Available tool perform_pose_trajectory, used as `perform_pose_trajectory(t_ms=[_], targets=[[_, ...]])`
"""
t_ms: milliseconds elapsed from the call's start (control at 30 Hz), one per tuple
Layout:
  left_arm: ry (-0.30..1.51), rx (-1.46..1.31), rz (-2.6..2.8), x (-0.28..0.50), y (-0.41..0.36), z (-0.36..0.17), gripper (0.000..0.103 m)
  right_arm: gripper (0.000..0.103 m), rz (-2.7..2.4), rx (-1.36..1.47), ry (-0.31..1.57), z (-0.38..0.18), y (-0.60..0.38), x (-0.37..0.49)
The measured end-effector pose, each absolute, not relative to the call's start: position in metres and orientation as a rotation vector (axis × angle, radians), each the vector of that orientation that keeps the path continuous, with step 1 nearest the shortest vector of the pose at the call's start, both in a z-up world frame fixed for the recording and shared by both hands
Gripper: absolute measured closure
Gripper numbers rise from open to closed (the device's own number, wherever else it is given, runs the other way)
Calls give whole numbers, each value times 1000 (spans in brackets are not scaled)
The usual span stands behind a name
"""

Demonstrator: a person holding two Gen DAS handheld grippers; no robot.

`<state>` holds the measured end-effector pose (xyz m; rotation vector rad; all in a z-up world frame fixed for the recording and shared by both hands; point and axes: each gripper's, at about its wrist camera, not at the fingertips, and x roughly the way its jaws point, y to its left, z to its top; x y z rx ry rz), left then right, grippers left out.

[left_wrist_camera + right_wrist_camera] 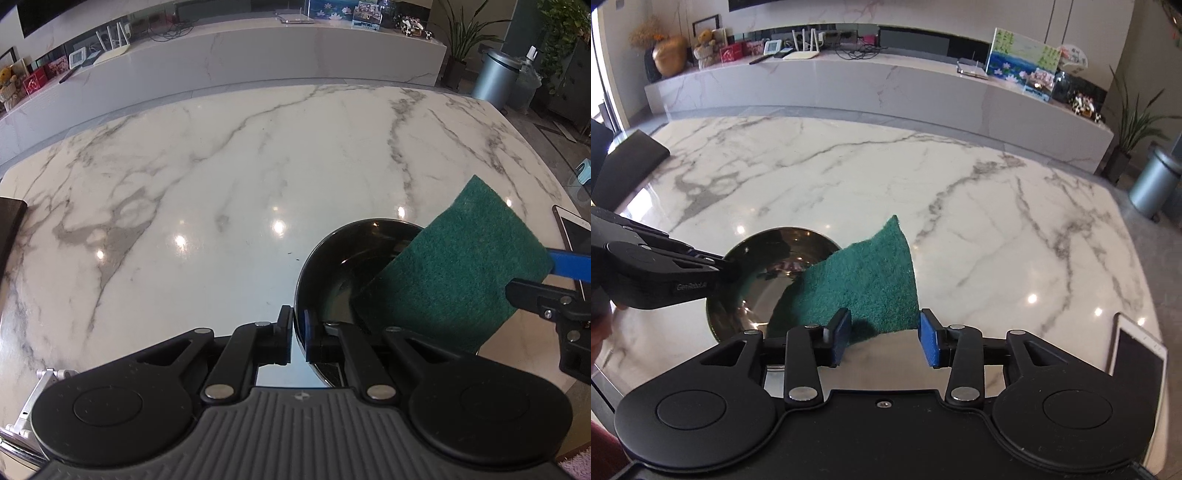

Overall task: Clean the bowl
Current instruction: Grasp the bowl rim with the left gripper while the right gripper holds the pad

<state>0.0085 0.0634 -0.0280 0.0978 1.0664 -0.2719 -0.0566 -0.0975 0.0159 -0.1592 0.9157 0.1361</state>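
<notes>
A dark, shiny metal bowl [343, 258] stands on the white marble table [221, 184]. My left gripper [297, 321] is shut on the bowl's near rim, one finger inside and one outside. In the right wrist view it [733, 269] reaches in from the left onto the bowl [775, 266]. A green scouring pad [871, 273] leans over the bowl's right rim, its lower edge inside. My right gripper [884, 332] stands open; the pad's near end lies between the blue pads [929, 339], which do not pinch it. The left wrist view has the pad [454, 273] at the right.
A white phone [1137, 354] lies face up near the table's right edge. A dark block [631, 162] sits at the table's far left. Beyond the table runs a long marble sideboard [886, 88] with clutter, and a grey bin [1152, 184] stands on the floor at right.
</notes>
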Motion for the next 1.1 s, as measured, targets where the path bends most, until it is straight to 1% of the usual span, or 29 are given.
perform_pose_trajectory(t_ms=[67, 100, 200, 400, 567, 633, 700, 767, 800, 833, 1100], targets=[[1072, 93, -274, 8, 64, -28, 98, 62, 140, -187, 913, 19, -96, -55], [1074, 92, -274, 8, 65, -28, 98, 59, 147, -209, 916, 21, -94, -55], [1077, 95, -275, 9, 65, -28, 98, 57, 170, -269, 922, 23, -86, -53], [1080, 96, -281, 7, 65, -28, 97, 57, 167, -279, 892, 34, -81, -57], [1089, 91, -285, 8, 65, -28, 97, 58, 287, -279, 925, 38, -62, -56], [1089, 94, -286, 8, 65, -28, 97, 63, 314, -337, 941, 33, -50, -51], [1089, 96, -289, 8, 65, -28, 97, 67, 331, -389, 957, 27, -40, -44], [1093, 91, -292, 8, 66, -28, 97, 82, 365, -398, 979, 22, -35, -38], [1096, 86, -295, 8, 66, -28, 96, 94, 398, -385, 1004, 18, -33, -33], [1099, 84, -297, 9, 67, -29, 96, 96, 412, -379, 1019, 14, -32, -29], [1100, 94, -305, 7, 66, -29, 95, 97, 404, -403, 1069, -12, -28, -13]])
